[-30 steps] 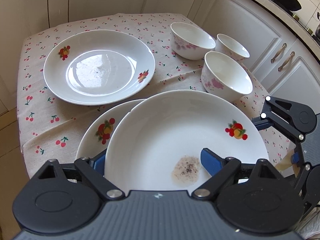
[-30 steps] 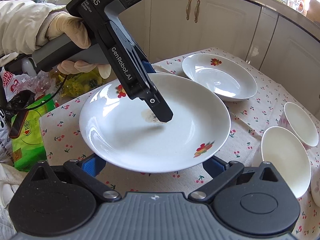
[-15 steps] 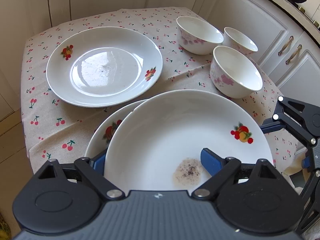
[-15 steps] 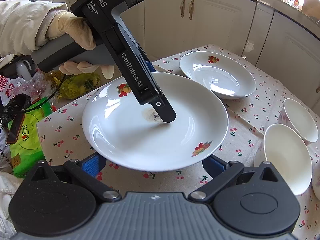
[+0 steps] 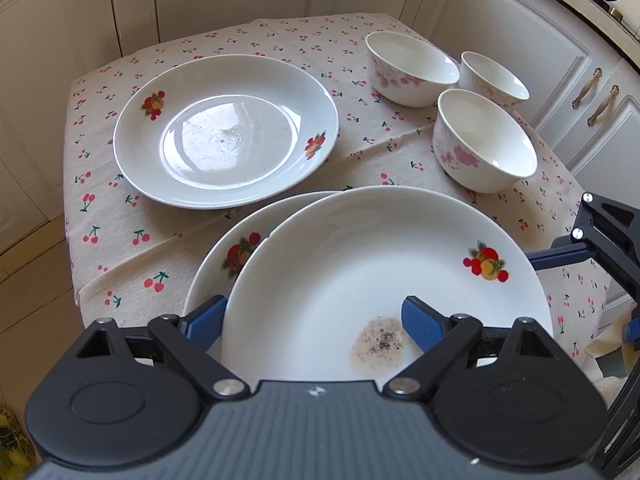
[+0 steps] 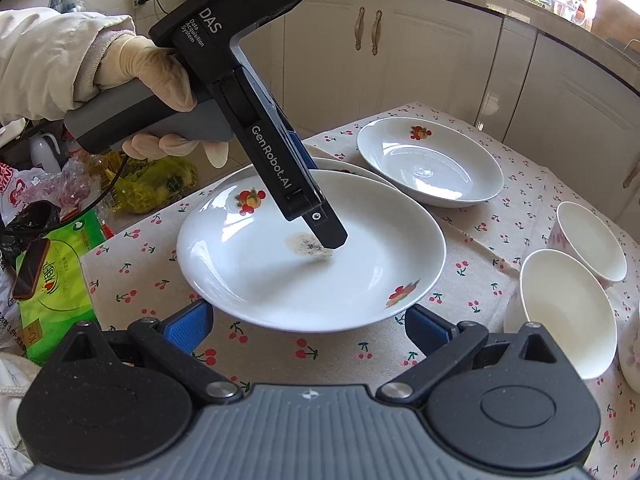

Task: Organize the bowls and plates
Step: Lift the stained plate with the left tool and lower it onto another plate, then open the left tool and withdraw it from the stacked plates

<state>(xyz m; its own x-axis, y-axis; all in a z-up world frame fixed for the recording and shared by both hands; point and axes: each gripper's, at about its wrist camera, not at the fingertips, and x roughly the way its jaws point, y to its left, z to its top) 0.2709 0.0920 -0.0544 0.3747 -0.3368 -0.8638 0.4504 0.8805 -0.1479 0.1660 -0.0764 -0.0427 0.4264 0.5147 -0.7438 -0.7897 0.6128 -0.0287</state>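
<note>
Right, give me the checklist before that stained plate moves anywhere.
1. Left gripper hold on the stained plate: one finger inside the rim, one outside; whether it grips firmly, cannot tell.
2. Plate surface clean: not ok, speckled stain.
3. Lined up with the plate beneath: not ok, offset.
4. Right gripper free: ok, open and empty.
5. Three bowls clear of the plates: ok.

Black two-finger left gripper [image 6: 320, 236] marked "DAS", "GenRobot.AI"; grey handle, silver screws. Blue finger pads [image 5: 424, 322]. Cream latex glove [image 6: 156, 76], cream padded sleeve [image 6: 48, 60] worn.
</note>
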